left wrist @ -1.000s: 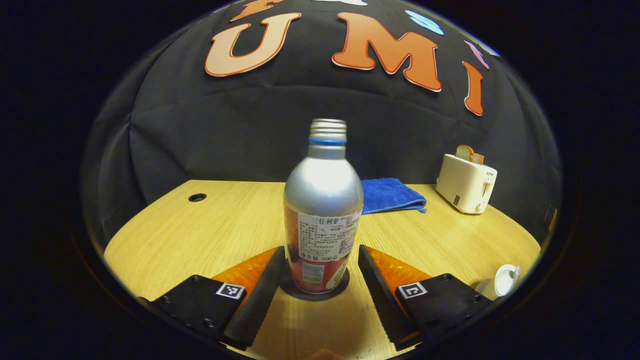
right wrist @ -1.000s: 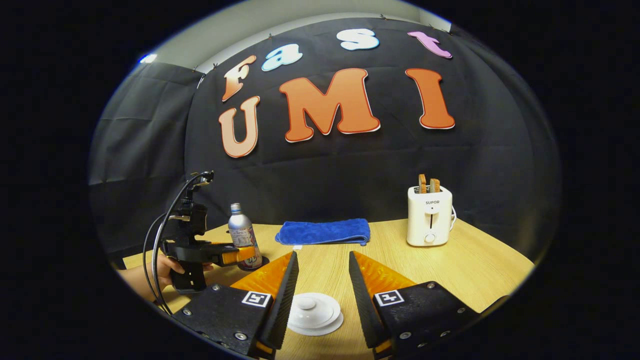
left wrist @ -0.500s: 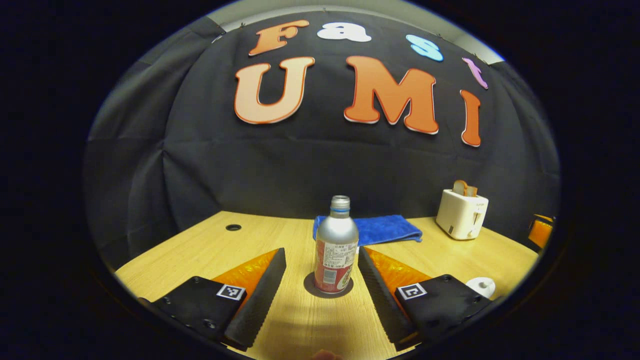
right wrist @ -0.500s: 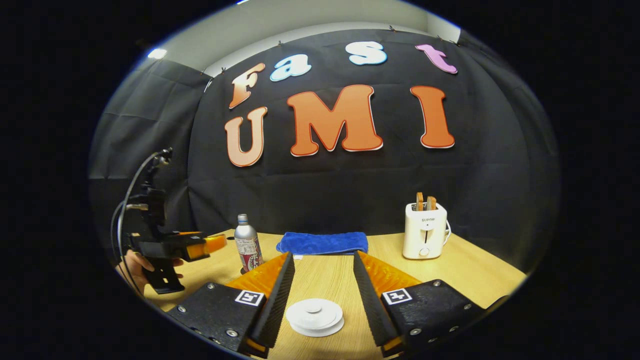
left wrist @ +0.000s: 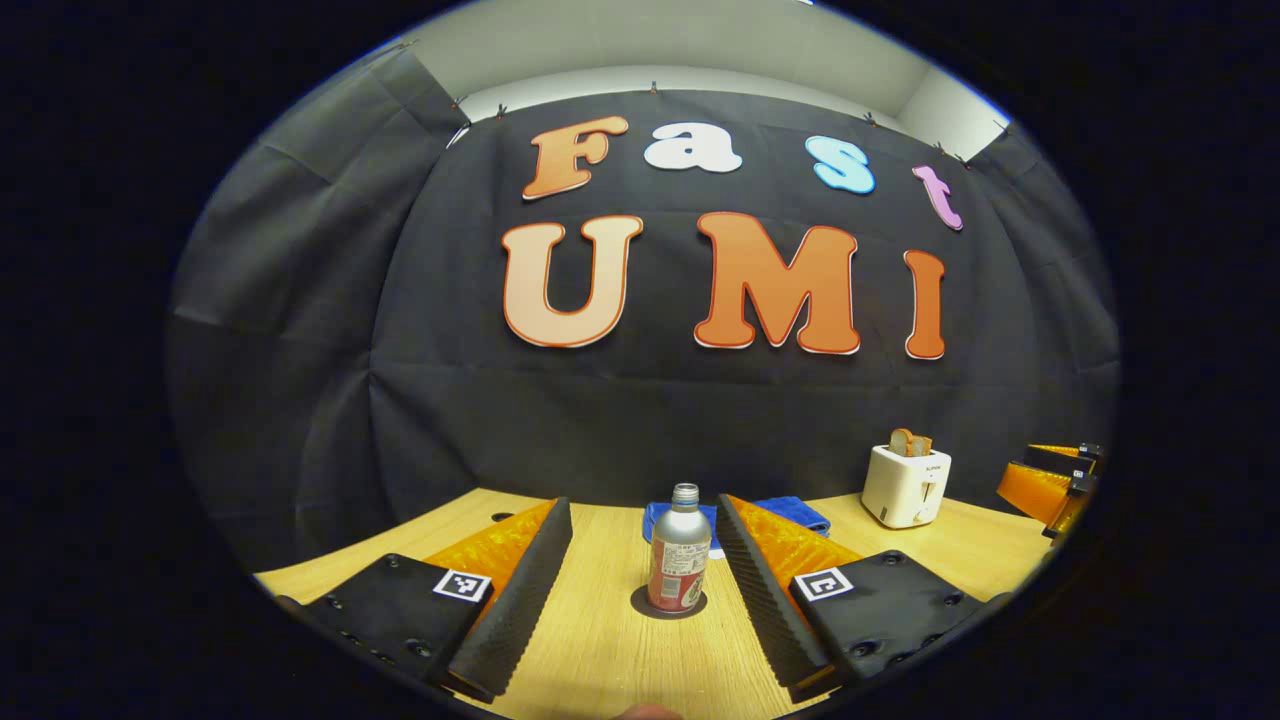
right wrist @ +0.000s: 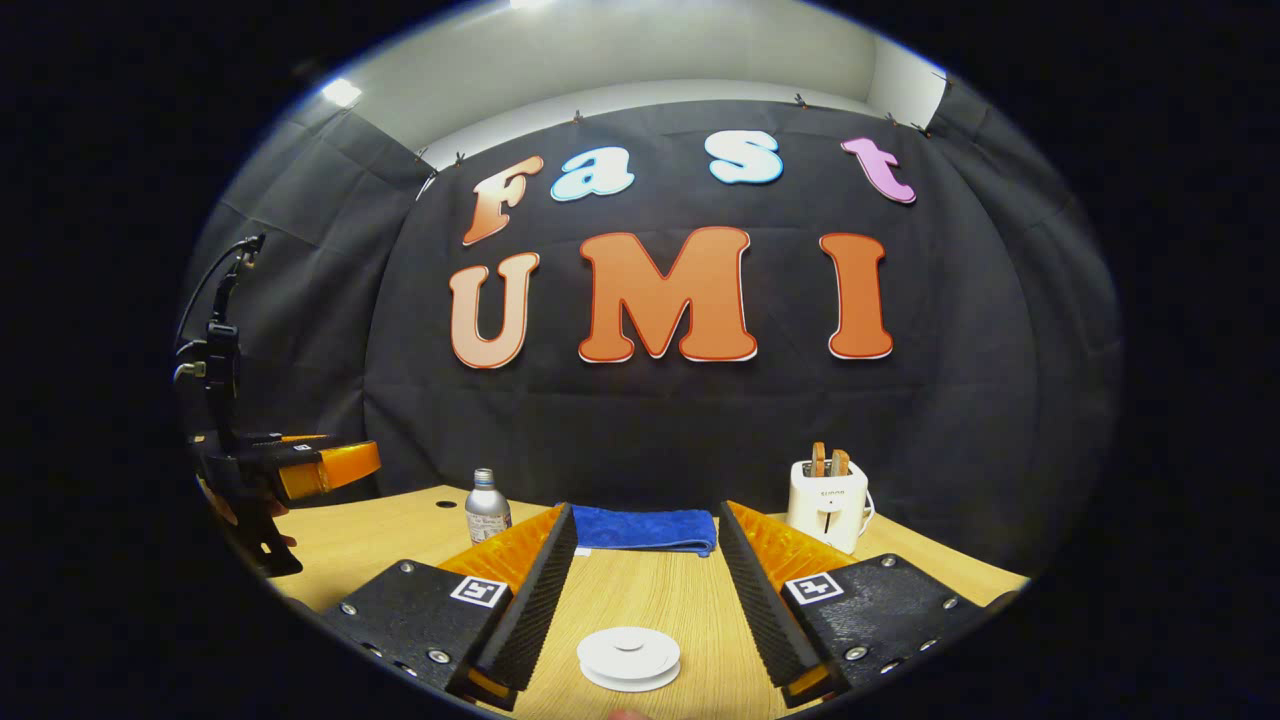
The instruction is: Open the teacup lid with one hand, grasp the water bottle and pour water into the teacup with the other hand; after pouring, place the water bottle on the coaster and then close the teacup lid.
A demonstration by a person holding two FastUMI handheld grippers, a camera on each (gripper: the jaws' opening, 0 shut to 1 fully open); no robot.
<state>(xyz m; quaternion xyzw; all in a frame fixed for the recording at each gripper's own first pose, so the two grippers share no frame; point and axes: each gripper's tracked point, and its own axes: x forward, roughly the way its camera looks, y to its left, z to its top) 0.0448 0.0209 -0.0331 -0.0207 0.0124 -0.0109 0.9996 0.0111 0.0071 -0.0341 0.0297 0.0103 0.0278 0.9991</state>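
A silver water bottle (left wrist: pixel 679 560) with a red label and no cap stands upright on a dark round coaster (left wrist: pixel 668 604), well ahead of my open left gripper (left wrist: pixel 642 505) and apart from its fingers. The right gripper view has the same bottle (right wrist: pixel 487 508) small at the left. The white teacup lid (right wrist: pixel 629 655) with its knob rests on the cup, low between the fingers of my open right gripper (right wrist: pixel 647 512), which hangs above it without touching. The left gripper (right wrist: pixel 320 465), held by a hand (right wrist: pixel 235 505), is raised at the left. At the far right edge is the right gripper (left wrist: pixel 1050 480).
A white toaster (right wrist: pixel 826 490) with bread slices stands at the back right of the wooden table (right wrist: pixel 640 595). A folded blue towel (right wrist: pixel 645 527) lies at the back middle. The same toaster (left wrist: pixel 905 485) and a cable hole (left wrist: pixel 500 517) are in the left gripper view.
Both grippers have drawn back and up from the table. The bottle and the lidded cup now look smaller and farther off. The left gripper has left the bottle on the coaster.
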